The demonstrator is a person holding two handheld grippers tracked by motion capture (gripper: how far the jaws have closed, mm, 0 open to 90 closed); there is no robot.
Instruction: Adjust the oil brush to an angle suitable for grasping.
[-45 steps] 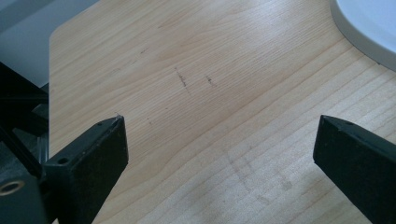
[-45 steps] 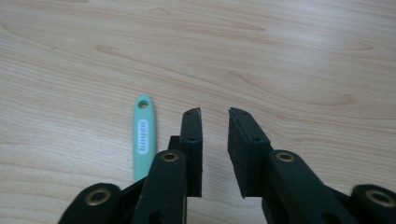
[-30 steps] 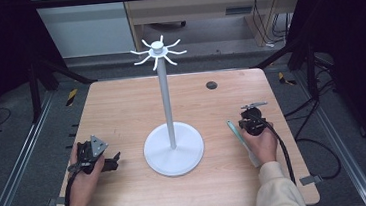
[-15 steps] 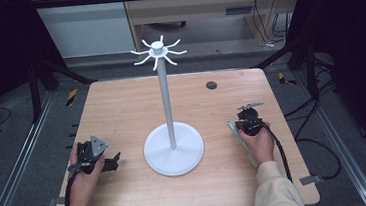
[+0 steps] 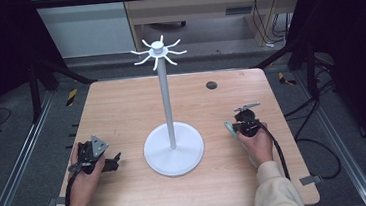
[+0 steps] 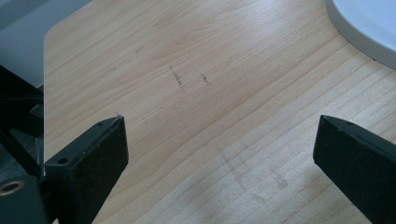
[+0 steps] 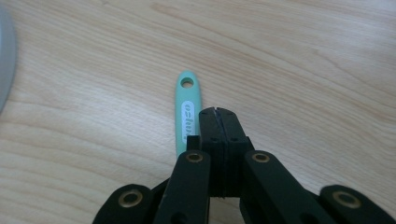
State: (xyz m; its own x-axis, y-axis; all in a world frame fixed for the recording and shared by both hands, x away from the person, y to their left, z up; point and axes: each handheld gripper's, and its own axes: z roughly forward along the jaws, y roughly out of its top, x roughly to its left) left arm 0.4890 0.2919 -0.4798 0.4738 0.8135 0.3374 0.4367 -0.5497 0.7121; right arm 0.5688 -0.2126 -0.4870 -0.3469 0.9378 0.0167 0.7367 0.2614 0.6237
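My right gripper (image 5: 245,123) sits on the wooden table (image 5: 121,108) at about three o'clock from the white stand's round base (image 5: 174,149), well apart from it. In the right gripper view my two black jaws are pressed flat together with nothing pinched between them (image 7: 218,114). The mint-green handle (image 7: 187,112) lies on the wood just beside them, at their nine o'clock, its end with the round hanging hole pointing to twelve o'clock past my fingertips. A white oval label with lettering runs along it. The rest of the utensil is hidden under my gripper, so I cannot tell what kind of tool it is, nor whether the jaws' side touches it. In the high view a sliver of that mint handle (image 5: 230,129) shows at the left edge of my right hand (image 5: 257,144).

My left gripper (image 5: 98,158) rests at about nine o'clock from the base, near the table's left edge, with my left hand (image 5: 84,174) wrapped around its body. In the left gripper view its jaws are spread wide (image 6: 219,140), bare wood grain between them, and a curve of the white base (image 6: 369,23) sits at two o'clock.

The stand's pole (image 5: 164,99) rises upright from the base to a crown of hooks (image 5: 157,52).
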